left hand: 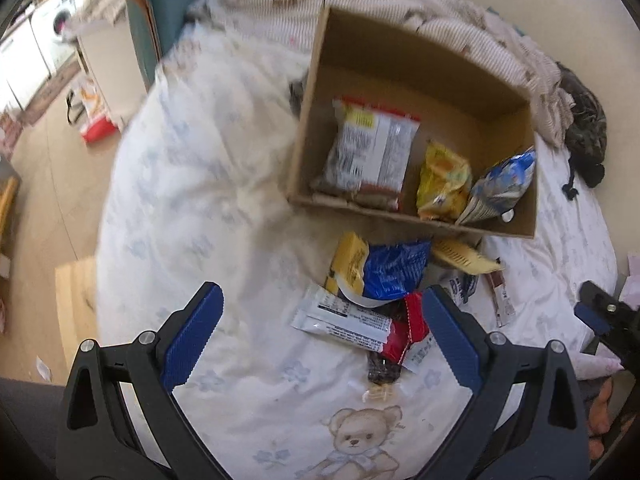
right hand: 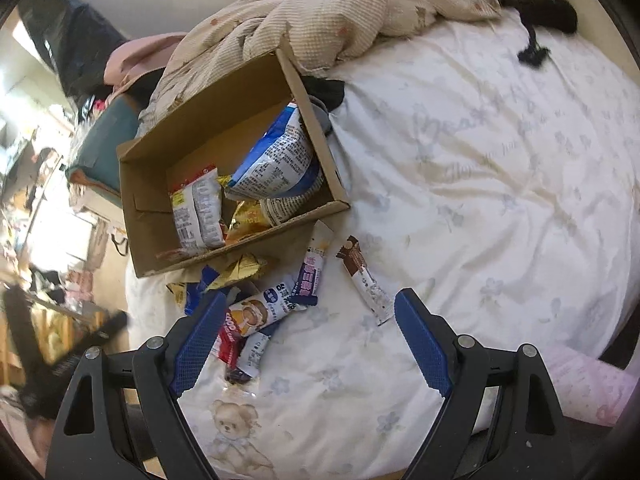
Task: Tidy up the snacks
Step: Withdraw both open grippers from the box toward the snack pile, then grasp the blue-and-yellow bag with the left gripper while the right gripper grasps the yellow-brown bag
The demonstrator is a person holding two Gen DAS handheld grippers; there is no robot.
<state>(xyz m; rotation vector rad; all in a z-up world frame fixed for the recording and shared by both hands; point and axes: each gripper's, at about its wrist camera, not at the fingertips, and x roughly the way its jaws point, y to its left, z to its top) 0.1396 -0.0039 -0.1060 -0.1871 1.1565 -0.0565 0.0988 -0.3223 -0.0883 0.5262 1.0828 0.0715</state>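
**Snacks on the bed, both tongs wide apart**

Left wrist view: the left gripper (left hand: 322, 334) gapes, holding nothing, at lower center. Above it, a heap of snack packets (left hand: 376, 300) lies on the bedsheet (left hand: 192, 216); the cardboard box (left hand: 308, 128) at upper right holds 3 bags.

Right wrist view: the right gripper (right hand: 310, 332) also gapes, holding nothing. A chocolate bar (right hand: 366, 280) lies at center, just below the box (right hand: 132, 200).

Daylit fisheye views, softened by blur

Overexposed daylight is seen left of the cardboard box (left hand: 404, 68); the box and bedsheet (left hand: 192, 200) are smeared in the left view, and edges are strongly bowed.
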